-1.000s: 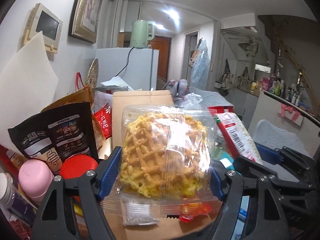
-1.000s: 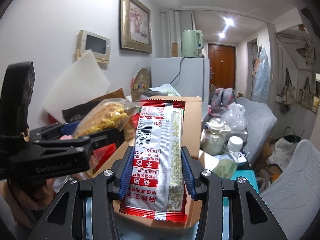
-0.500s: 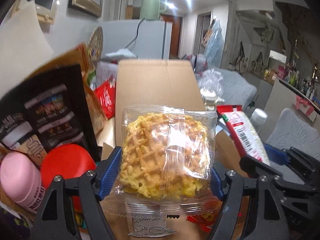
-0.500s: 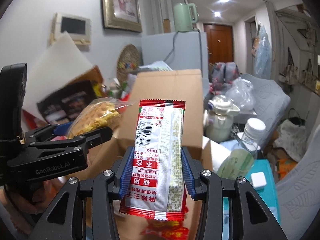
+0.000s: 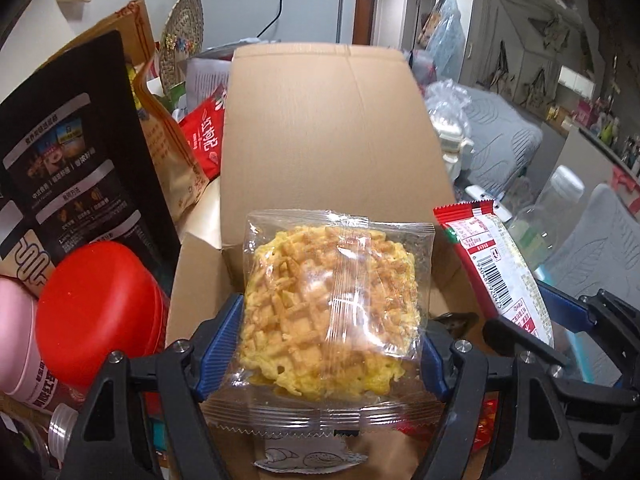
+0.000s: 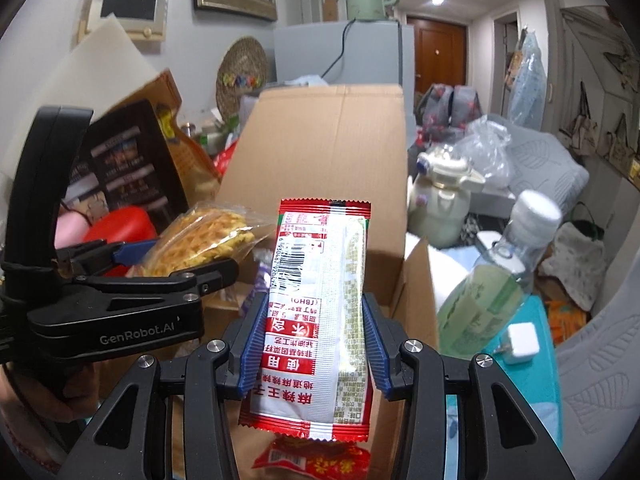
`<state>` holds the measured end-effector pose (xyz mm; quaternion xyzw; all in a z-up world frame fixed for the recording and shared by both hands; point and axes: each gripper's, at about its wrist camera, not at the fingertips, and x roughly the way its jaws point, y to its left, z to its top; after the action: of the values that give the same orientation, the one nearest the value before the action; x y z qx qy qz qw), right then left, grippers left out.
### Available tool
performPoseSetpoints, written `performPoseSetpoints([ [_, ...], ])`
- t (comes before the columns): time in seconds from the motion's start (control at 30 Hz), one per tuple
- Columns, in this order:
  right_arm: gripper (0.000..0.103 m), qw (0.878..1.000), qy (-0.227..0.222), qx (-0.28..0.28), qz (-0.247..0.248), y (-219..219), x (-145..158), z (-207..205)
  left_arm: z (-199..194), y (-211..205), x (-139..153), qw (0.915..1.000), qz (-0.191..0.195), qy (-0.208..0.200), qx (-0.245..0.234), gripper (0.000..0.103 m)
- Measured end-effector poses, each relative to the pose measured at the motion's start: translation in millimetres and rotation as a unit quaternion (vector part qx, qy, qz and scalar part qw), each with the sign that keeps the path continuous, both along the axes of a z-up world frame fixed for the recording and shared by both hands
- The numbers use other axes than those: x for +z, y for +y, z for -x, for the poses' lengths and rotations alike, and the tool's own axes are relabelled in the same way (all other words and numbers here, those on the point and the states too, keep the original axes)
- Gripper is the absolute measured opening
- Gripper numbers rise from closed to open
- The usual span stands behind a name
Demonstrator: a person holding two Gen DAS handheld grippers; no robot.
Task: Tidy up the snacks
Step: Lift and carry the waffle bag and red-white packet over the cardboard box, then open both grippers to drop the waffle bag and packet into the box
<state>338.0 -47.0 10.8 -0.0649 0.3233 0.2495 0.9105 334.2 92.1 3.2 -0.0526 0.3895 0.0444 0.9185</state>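
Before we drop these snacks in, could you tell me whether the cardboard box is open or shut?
Open. The cardboard box has its far flap standing upright and a side flap folded outward, leaving its top uncovered.

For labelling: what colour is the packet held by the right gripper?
Red and white snack packet, printed with a barcode; clearest in the right wrist view.

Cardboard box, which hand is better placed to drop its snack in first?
Probably left. The left gripper holds the waffle pack directly over the open cardboard box. The right gripper holds the red snack packet nearer the box's right edge.
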Motion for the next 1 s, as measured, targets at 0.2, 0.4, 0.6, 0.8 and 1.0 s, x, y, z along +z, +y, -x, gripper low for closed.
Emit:
performPoseSetpoints([
  [0.2,0.045,0.999,0.027,-0.001,0.021,6.6,-17.3,-9.9,-9.1,-3.1,-15.7,0.9993,-0.002,0.036,0.007,0.077],
  [0.4,0.045,0.998,0.040,-0.004,0.044,10.2,-30.5,-15.4,-17.2,-4.3,-26.4,0.9984,-0.003,0.055,0.009,0.077],
  [0.6,0.047,0.998,0.047,-0.007,0.051,9.5,-34.9,-18.8,-22.4,-2.9,-31.9,0.9972,-0.006,0.073,0.014,0.077],
  [0.8,0.050,0.997,0.054,-0.010,0.058,9.7,-37.2,-21.0,-24.2,-4.4,-35.5,0.9953,-0.019,0.092,0.021,0.078],
  [1.0,0.052,0.996,0.064,-0.011,0.062,8.9,-39.2,-23.5,-22.7,-6.7,-34.5,0.9946,-0.029,0.096,0.026,0.078],
])
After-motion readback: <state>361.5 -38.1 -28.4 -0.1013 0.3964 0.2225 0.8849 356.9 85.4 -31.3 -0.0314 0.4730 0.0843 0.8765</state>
